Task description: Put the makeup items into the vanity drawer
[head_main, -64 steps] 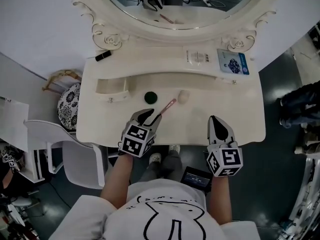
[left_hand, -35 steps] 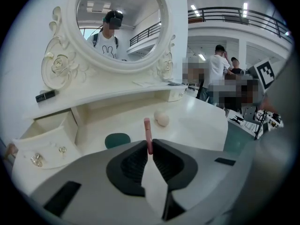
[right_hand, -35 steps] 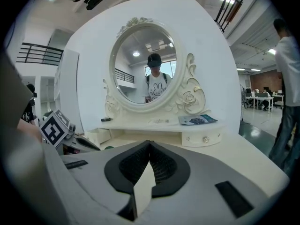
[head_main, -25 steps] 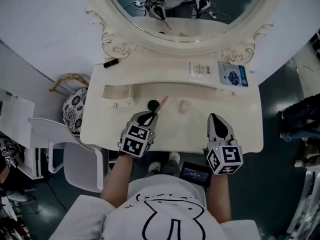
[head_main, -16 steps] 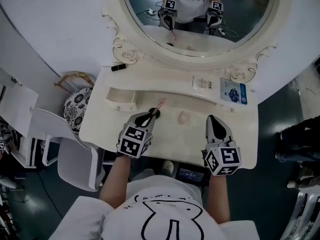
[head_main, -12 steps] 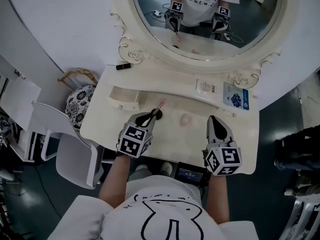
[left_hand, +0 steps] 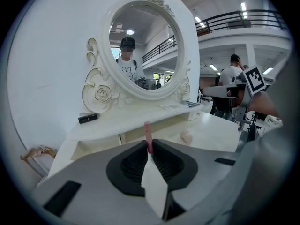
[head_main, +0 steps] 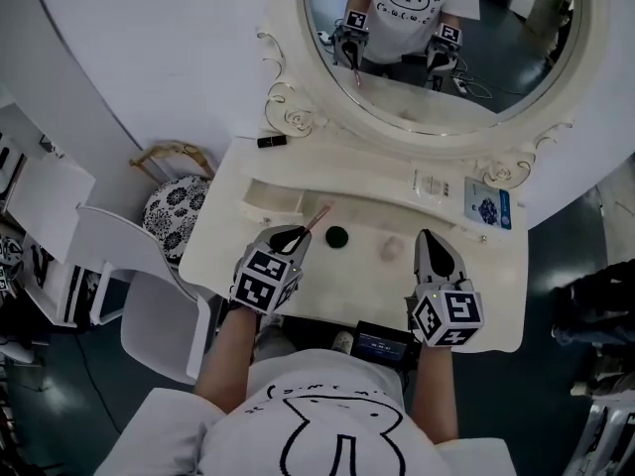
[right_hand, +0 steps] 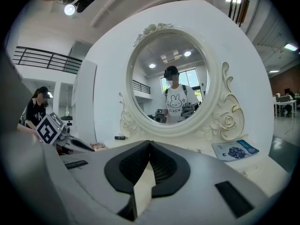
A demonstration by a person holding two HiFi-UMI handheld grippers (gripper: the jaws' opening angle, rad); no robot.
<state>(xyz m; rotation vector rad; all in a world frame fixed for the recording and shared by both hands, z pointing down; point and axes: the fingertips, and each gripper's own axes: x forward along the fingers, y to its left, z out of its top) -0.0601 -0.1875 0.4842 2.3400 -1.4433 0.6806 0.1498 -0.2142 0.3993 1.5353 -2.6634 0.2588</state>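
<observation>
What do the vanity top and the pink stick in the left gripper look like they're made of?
Vanity top: probably painted wood, cream satin finish; soft sheen, no grain showing. Pink stick: likely smooth plastic, even pink colour; too small to be sure.

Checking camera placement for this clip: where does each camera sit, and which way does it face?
Head view: on the person's head, facing steeply down at the vanity top; left gripper, right gripper, forearms and shirt show.
Left gripper view: on the left gripper, facing the mirror along jaws shut on a pink stick.
Right gripper view: on the right gripper, facing the mirror along shut, empty jaws.
Shared: both gripper views show the mirror and black tube.
</observation>
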